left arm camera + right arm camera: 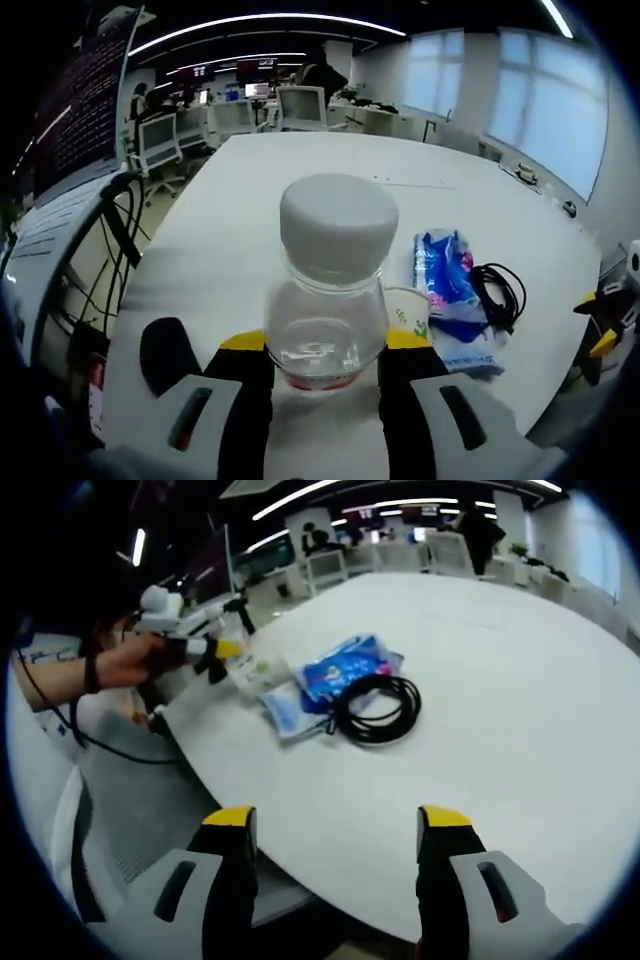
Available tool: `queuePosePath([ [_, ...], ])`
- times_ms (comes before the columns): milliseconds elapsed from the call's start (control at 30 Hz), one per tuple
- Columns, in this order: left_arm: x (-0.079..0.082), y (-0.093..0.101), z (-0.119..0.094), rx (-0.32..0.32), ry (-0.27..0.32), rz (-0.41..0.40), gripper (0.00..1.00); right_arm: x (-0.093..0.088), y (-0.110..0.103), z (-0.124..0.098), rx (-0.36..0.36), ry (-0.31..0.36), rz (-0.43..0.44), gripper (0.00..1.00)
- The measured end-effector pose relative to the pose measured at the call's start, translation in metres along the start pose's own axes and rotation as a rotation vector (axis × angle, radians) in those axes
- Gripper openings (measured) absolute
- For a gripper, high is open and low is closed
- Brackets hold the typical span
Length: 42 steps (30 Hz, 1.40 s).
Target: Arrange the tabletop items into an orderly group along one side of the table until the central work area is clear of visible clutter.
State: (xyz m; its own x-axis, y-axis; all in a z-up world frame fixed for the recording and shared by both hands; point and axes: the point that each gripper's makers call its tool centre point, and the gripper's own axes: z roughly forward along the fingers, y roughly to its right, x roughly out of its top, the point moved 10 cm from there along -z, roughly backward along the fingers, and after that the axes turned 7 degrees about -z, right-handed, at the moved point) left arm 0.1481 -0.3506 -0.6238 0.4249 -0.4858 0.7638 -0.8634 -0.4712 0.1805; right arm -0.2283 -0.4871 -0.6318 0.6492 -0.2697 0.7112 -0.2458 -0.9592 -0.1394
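The left gripper [325, 370] has its jaws pinching the base of a clear plastic jar [328, 315] with a wide, matte white lid, apparently carrying it toward the cluster at the near edge of the white surface [300, 190]. At about 3 o'clock from the jar lie a crinkly blue packet [447, 275] and a coiled black cable [500, 290], touching each other. The right gripper [335, 835] hovers with jaws spread, holding nothing, facing that same group.
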Motion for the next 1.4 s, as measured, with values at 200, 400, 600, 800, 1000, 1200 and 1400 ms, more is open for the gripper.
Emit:
queuePosePath([
  [200,0.004,0.007,0.007,0.009,0.006,-0.011,0.40,-0.004,0.002,-0.003,-0.007,0.000,0.011,0.63],
  [400,0.007,0.009,0.013,0.021,0.010,-0.027,0.40,-0.006,0.004,-0.005,-0.013,0.004,0.021,0.63],
  [600,0.011,0.013,0.020,0.024,0.010,-0.040,0.40,-0.007,0.007,-0.004,-0.012,0.005,0.028,0.63],
  [800,0.016,0.018,0.029,0.026,0.014,-0.051,0.40,-0.010,0.010,-0.005,-0.010,0.002,0.032,0.63],
  [1000,0.020,0.023,0.036,0.039,0.018,-0.065,0.40,-0.013,0.018,-0.007,-0.015,0.003,0.042,0.63],
  [1200,0.025,0.031,0.045,0.038,0.016,-0.071,0.40,-0.014,0.025,-0.007,-0.012,0.004,0.045,0.63],
  [1400,0.028,0.039,0.050,0.035,0.013,-0.071,0.40,-0.012,0.030,-0.005,0.006,0.005,0.038,0.63],
])
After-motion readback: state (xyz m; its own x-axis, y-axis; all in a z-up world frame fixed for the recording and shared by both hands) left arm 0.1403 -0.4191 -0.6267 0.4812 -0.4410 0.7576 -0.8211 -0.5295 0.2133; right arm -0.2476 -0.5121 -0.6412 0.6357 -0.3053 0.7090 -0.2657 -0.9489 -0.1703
